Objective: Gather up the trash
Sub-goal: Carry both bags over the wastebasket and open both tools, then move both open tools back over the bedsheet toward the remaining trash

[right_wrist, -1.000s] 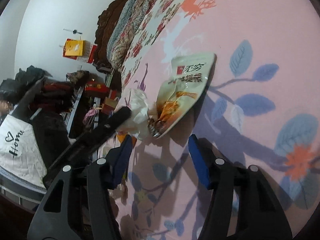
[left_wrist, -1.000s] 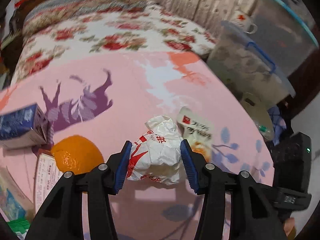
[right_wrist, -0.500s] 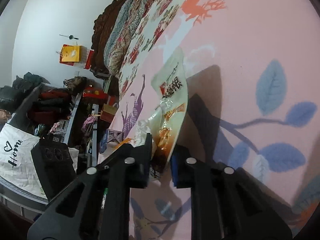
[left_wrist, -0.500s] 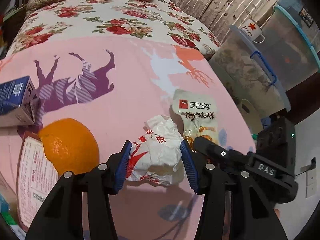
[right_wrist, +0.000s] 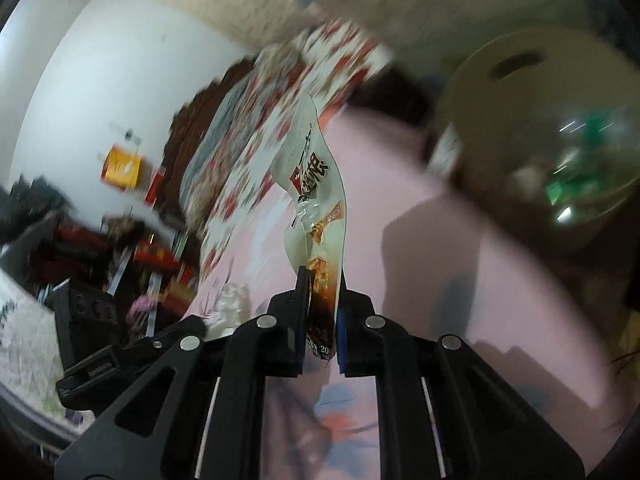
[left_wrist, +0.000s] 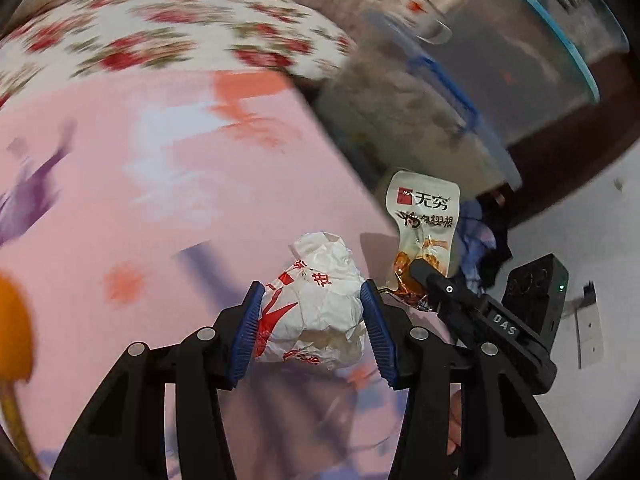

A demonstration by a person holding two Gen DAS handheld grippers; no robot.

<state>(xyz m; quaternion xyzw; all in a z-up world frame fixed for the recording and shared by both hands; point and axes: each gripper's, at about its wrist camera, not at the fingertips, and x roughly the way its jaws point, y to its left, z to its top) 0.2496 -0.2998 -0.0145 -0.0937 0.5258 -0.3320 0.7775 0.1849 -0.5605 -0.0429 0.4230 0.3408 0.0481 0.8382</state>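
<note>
1. The left tongs [left_wrist: 312, 322] are clamped on a crumpled white-and-red paper wrapper [left_wrist: 316, 304], their blue pads pressing its two sides; the ball is lifted clear of the pink bedspread [left_wrist: 160, 208] below.
2. The right tongs [right_wrist: 322, 320] are closed on the bottom edge of a snack pouch [right_wrist: 316, 200], which stands up ahead of them in the air. In the left view the same pouch [left_wrist: 424, 220] rises just right of the wrapper.
3. Ahead and to the right of the right tongs, past the edge of the bed, sits a round tan bin [right_wrist: 532, 120] holding what looks like green and clear rubbish; heavy blur hides details.
4. Far left of the left tongs an orange [left_wrist: 12, 328] lies on the bedspread.
5. Judged step: both pieces are picked up and in carriage towards the bin.
6. The next move calls for bringing each pair of tongs over the bin's mouth before letting go, the light pouch especially, since it could flutter aside.
</note>
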